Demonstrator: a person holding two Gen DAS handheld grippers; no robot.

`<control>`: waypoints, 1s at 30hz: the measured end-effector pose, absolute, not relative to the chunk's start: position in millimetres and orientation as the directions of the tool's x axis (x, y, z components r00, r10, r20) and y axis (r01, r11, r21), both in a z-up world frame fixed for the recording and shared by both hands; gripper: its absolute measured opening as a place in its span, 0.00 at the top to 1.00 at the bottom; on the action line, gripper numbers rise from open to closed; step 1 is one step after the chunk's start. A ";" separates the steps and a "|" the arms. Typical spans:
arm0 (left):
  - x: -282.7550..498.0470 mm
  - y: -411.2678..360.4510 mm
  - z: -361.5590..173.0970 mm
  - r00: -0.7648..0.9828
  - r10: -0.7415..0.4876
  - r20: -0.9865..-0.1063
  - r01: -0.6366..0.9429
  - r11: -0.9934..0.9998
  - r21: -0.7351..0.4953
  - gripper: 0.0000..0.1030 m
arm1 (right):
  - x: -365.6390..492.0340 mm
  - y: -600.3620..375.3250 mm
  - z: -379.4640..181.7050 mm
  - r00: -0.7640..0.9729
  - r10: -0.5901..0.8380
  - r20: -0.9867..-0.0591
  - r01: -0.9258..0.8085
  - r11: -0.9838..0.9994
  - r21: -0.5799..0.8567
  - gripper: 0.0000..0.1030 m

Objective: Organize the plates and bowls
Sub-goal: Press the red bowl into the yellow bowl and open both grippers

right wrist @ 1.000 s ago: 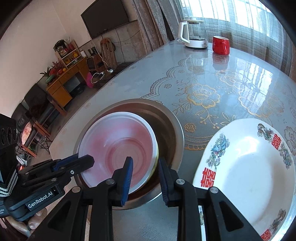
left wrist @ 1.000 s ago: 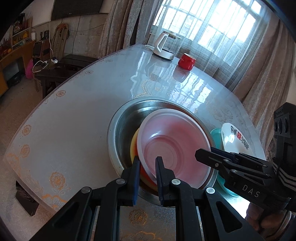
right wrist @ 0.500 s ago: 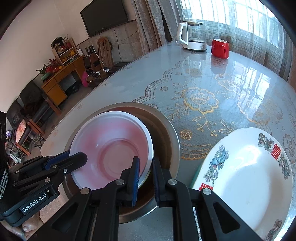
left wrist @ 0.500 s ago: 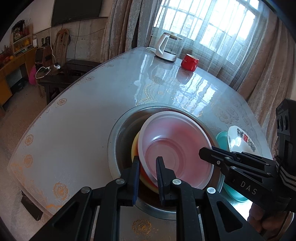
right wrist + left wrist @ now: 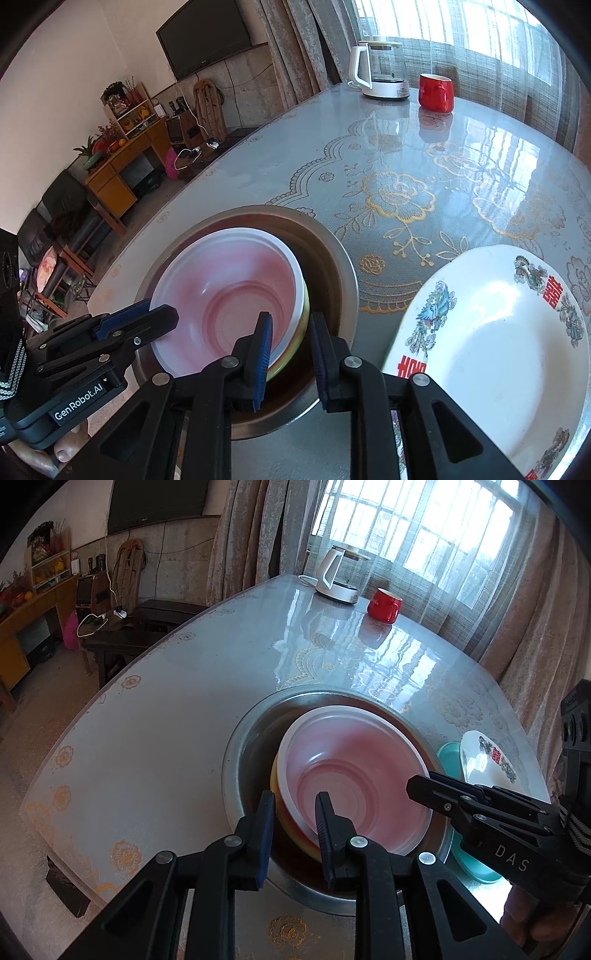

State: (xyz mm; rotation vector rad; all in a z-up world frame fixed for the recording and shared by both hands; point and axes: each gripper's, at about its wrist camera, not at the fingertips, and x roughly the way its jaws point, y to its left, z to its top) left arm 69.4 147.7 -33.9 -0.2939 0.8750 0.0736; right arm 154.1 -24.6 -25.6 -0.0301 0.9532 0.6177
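From the left wrist view, the left gripper [image 5: 293, 818] hangs over the near edge of a big metal basin [image 5: 240, 746] that sits on the shiny table [image 5: 155, 720]. A pink bowl [image 5: 354, 775] lies inside the basin, on top of a yellow bowl [image 5: 275, 782] whose edge peeks out under it. The rims of both bowls run between the two black fingers, but there is a gap on each side and the pads do not squeeze them. These jaws have just been opening a little, so the grip is let go. The right gripper [image 5: 415, 788] reaches in from the right, above the far side of the pink bowl. Beside the basin lie a teal plate [image 5: 448, 755] and a white plate [image 5: 480, 753] with red marks on top of it. A kettle [image 5: 338, 574] and a red mug [image 5: 384, 605] stand far back by the window. From the right wrist view, the right gripper [image 5: 291, 334] has the rim of the pink bowl [image 5: 221, 288] and the yellow bowl [image 5: 301, 321] between its fingers too, with space left around it. Its jaws have just been opening and hold nothing tight. The left gripper [image 5: 162, 314] comes in from the left over the bowl. The white plate [image 5: 491, 332] sits just right of the basin [image 5: 343, 266].
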 end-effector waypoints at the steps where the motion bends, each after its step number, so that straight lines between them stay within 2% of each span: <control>1: 68.9 147.6 -33.9 0.642 -0.055 -0.765 -0.184 0.957 -0.224 0.78 | 153.3 -25.0 -25.1 0.428 0.479 -0.766 -0.506 0.830 0.236 0.80; 30: 54.3 140.0 -28.9 0.665 0.001 -0.747 -0.204 0.962 -0.180 0.78 | 136.8 -42.8 -21.4 0.466 0.522 -0.715 -0.505 0.820 0.270 0.81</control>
